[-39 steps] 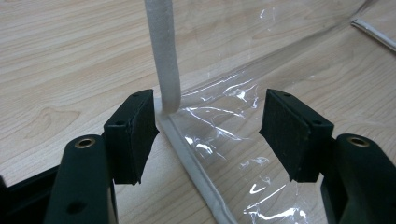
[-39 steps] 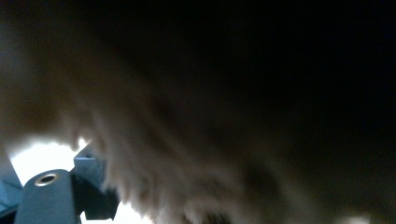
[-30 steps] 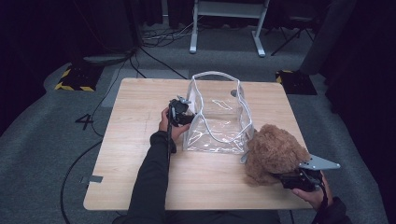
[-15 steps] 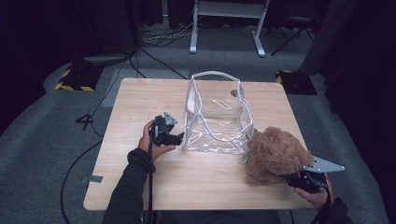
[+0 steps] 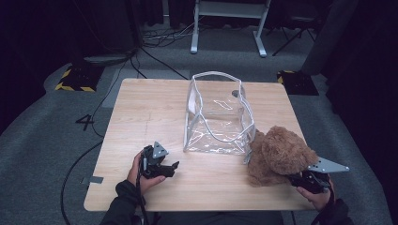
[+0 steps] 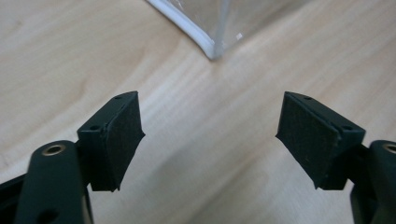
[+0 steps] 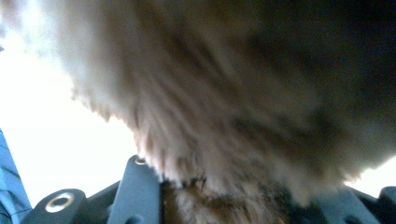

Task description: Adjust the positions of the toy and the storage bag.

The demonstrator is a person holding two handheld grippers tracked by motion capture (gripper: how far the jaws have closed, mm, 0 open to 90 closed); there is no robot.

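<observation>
A clear plastic bag (image 5: 218,117) stands open on the wooden table (image 5: 141,108). A brown teddy bear (image 5: 279,152) sits against the bag's front right corner. My right gripper (image 5: 293,177) reaches into the bear from the front right. In the right gripper view, fur (image 7: 233,93) is packed between the jaws, which have just been closing on it. My left gripper (image 5: 174,166) lies near the table's front left, apart from the bag. Its jaws have just been opening and now stand open (image 6: 210,126) over bare wood, with the bag's lower corner (image 6: 212,44) ahead.
The table's front edge is close under both hands. Beyond the table, grey carpet holds cables (image 5: 155,51), a white metal stand (image 5: 225,28) and yellow-black striped blocks (image 5: 72,79).
My left gripper has left the bag's left side and moved toward the front left of the table. The right hand stays at the bear.
</observation>
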